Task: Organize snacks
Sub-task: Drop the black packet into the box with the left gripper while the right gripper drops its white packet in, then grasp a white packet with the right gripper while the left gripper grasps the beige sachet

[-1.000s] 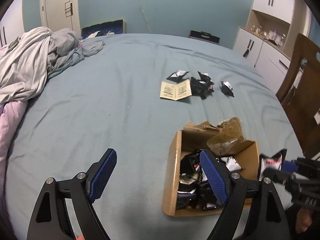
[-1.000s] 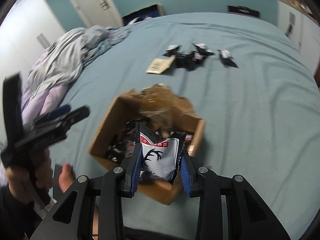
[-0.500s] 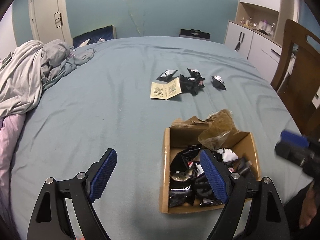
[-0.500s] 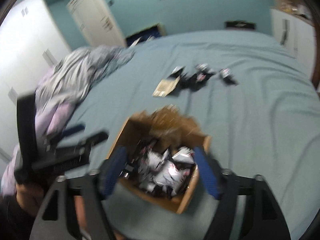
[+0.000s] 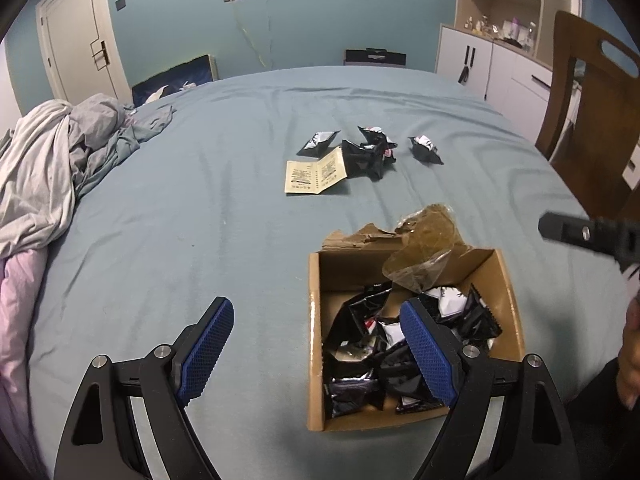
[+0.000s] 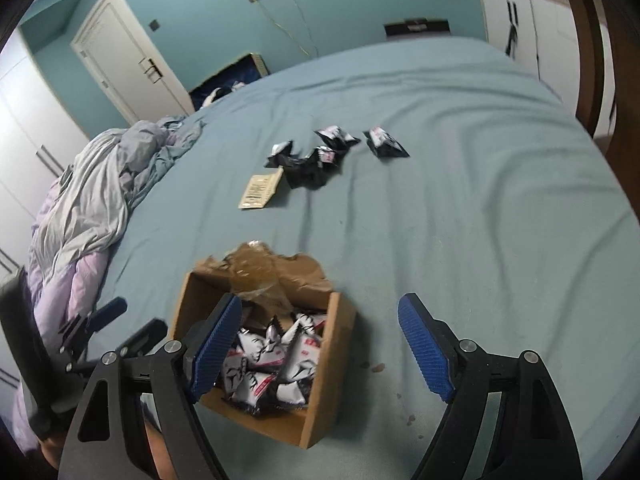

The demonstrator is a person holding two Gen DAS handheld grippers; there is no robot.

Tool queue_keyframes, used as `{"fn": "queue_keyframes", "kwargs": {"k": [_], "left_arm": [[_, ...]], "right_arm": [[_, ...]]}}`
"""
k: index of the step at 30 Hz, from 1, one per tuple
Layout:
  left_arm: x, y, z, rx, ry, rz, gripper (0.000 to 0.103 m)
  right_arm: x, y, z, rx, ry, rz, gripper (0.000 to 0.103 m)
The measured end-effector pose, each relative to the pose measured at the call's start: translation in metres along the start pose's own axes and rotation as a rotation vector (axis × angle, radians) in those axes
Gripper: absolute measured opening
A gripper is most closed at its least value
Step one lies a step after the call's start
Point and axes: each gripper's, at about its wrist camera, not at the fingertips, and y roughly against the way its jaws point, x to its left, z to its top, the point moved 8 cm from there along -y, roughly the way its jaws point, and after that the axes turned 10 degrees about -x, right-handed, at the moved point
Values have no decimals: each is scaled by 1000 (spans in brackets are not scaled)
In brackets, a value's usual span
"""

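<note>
Dim cool indoor light, soft shadows, fisheye-bent edges, slight motion blur

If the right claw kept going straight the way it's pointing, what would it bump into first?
Probably the blue bedsheet. The right claw is open and empty, aimed down just past the right wall of the cardboard box. It might clip that wall; depth is hard to judge. The loose snack packets lie much farther on.

No wording can be made out anywhere. The cream leaflet point(image 5: 316, 176) on the bed point(image 5: 200, 208) carries rows of dark print, too small to read. The snack packets point(image 6: 276, 364) in the cardboard box point(image 6: 325, 396) bear a black antler-shaped emblem and a red label whose characters stay illegible.
</note>
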Motion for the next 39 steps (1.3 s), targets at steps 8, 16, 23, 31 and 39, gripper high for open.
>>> {"fn": "queue_keyframes", "kwargs": {"k": [8,16,23,31,39], "left_arm": [[-2,-4,6,-3,15,-10,86],[2,-11,2,13,40,-18,86],[6,-17,4,16,84,-28,86],[8,-29,10,37,67,-27,86],[6,-56,40,55,16,-52,86]], "right_arm": [[-35,-25,32,-9,-36,-101,80],[-36,-42,45,16,-141,-41,80],[-39,-72,63,37,-121,-40,80],[-55,-126,94,53,-86,-107,80],[-95,-184,128,64,-101,-185,80]]}}
